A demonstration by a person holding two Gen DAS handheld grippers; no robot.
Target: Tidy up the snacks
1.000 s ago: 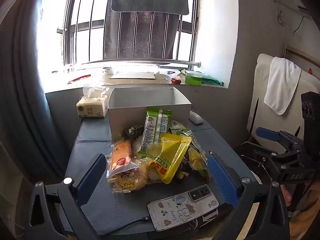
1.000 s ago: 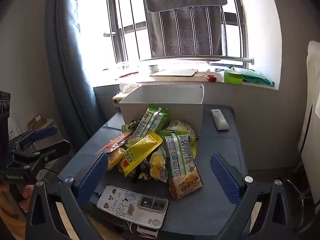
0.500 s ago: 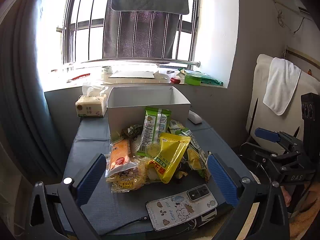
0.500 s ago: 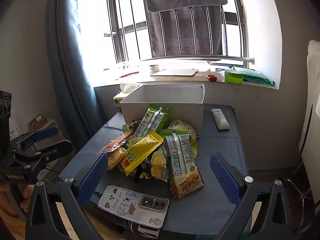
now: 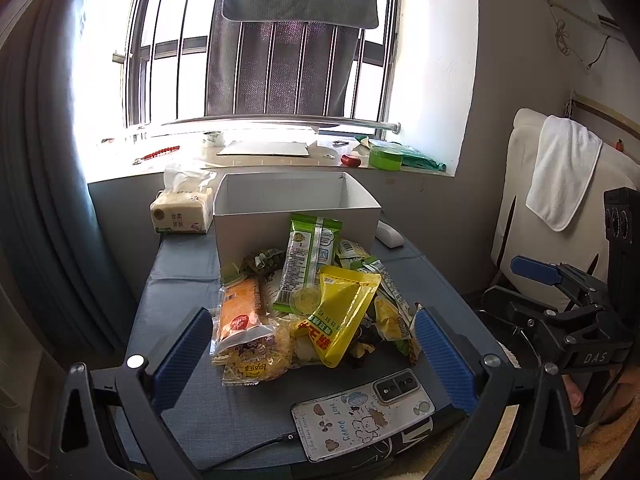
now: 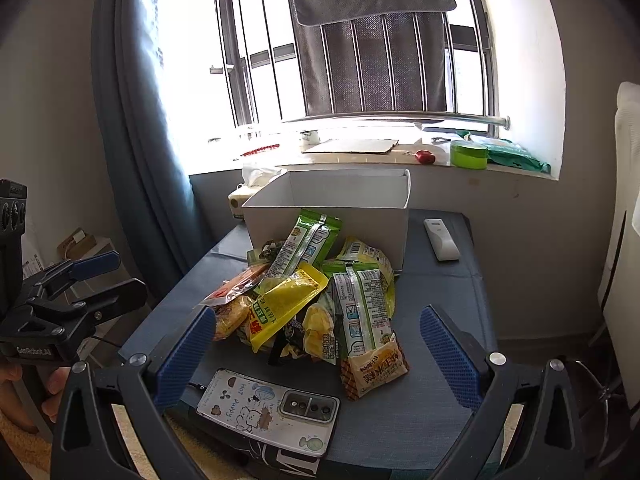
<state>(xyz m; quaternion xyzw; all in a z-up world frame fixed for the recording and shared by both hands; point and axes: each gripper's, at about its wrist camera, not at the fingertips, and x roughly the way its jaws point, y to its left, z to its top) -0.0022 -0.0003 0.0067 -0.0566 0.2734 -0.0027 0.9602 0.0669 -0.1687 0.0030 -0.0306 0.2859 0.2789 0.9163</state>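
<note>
A heap of snack packets (image 5: pixel 312 304) (image 6: pixel 320 300) lies on the blue-grey table (image 5: pixel 180 280), just in front of an open white box (image 5: pixel 296 216) (image 6: pixel 332 208). On top are a yellow pouch (image 5: pixel 340 312) (image 6: pixel 280 304), a green packet (image 5: pixel 308 264) (image 6: pixel 308 240) leaning on the box and an orange packet (image 5: pixel 240 312). My left gripper (image 5: pixel 314 344) hovers open at the near table edge, empty, with the heap between and beyond its fingers. My right gripper (image 6: pixel 316 344) is likewise open and empty, to the right of the left one.
A phone (image 5: pixel 364 412) (image 6: pixel 268 412) in a cartoon case lies at the near edge, with a cable plugged in. A tissue pack (image 5: pixel 182 212) sits left of the box, a white remote (image 6: pixel 440 238) to its right. Behind are a cluttered windowsill (image 5: pixel 280 152) and a dark curtain (image 6: pixel 136 128).
Both grippers have crept slightly closer to the table; the heap and box look a little nearer. Nothing was picked up or shifted.
</note>
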